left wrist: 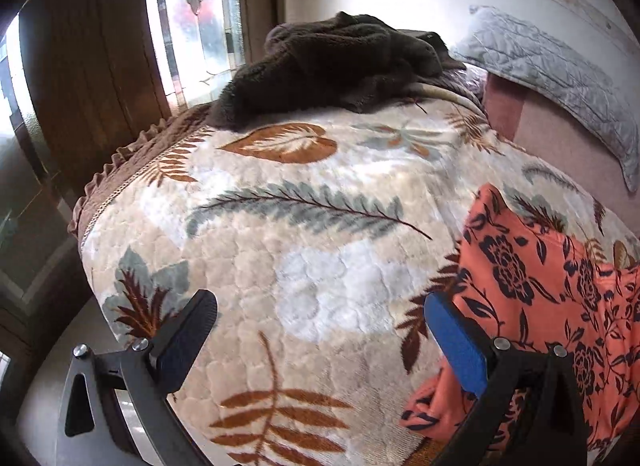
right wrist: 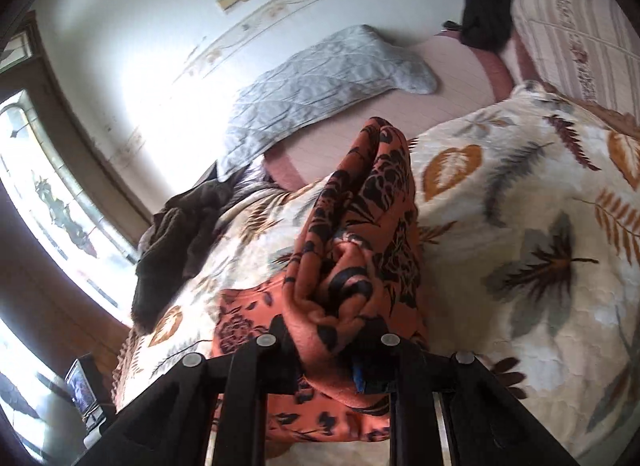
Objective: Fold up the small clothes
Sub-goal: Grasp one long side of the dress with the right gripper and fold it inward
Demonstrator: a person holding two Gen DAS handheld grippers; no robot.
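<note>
On the bed, a thick cream blanket (left wrist: 320,258) printed with rust and grey-green leaves covers most of the surface; its brown ruffled edge (left wrist: 120,169) runs along the left side in the left wrist view. Past the blanket, bare pink bedding (right wrist: 448,77) shows, with a grey quilted pillow (right wrist: 320,85) lying on it against the white wall. A dark brown fleecy garment (left wrist: 340,65) sits heaped at the far end of the blanket, beside a patterned glass window (left wrist: 192,17) set in dark wood. The task item, an orange garment with a dark floral print (left wrist: 560,298), lies partly on the blanket at the right of the left wrist view, its lower edge bunched near the blanket's near side. Right wrist view: a gathered fold of the same orange garment (right wrist: 360,234) rises from between the fingers, lifted clear of the blanket while the rest trails down onto it. Right gripper (right wrist: 332,350): clenched on that fold, cloth packed between the pads. Left gripper (left wrist: 320,330): released, jaws wide apart, nothing between them; its blue pad (left wrist: 456,346) stands just in front of the orange cloth's left edge; contact not determinable. View tilted in the right wrist camera. A small screen (right wrist: 82,390) shows at lower left, detail too small to read.
</note>
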